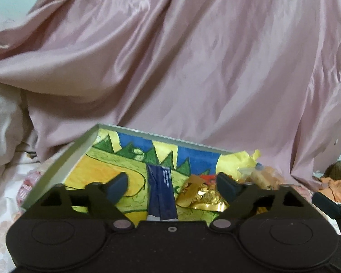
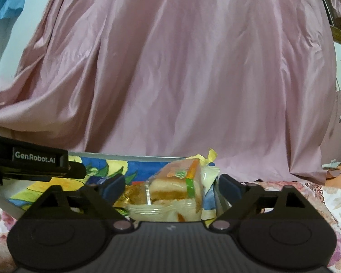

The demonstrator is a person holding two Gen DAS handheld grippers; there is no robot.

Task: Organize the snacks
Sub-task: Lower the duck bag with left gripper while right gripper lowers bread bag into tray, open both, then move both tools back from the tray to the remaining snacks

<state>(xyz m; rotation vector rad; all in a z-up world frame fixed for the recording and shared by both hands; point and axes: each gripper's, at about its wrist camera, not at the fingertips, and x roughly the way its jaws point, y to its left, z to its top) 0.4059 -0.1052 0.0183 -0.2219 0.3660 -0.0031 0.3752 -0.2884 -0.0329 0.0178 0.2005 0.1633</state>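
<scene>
A shallow box [image 1: 63, 159] with a yellow, green and blue painted inside lies on the bed. In it, a dark blue snack packet [image 1: 161, 202] lies between the fingers of my left gripper [image 1: 172, 185], which is open and does not touch it. A gold wrapper [image 1: 204, 199] lies just right of the packet. In the right wrist view, my right gripper [image 2: 171, 187] is open around a clear-wrapped sandwich cake [image 2: 177, 185] at the box's [image 2: 125, 157] right end, and its pads stand apart from it. The left gripper's black body [image 2: 34, 159] reaches in from the left.
A large pink satin cloth [image 1: 181, 56] rises right behind the box. A floral bedsheet [image 2: 325, 195] lies under it. Crumpled yellow paper [image 1: 238, 161] and more wrapped snacks [image 1: 261, 175] sit at the box's right end. Orange cloth [image 1: 336, 186] lies far right.
</scene>
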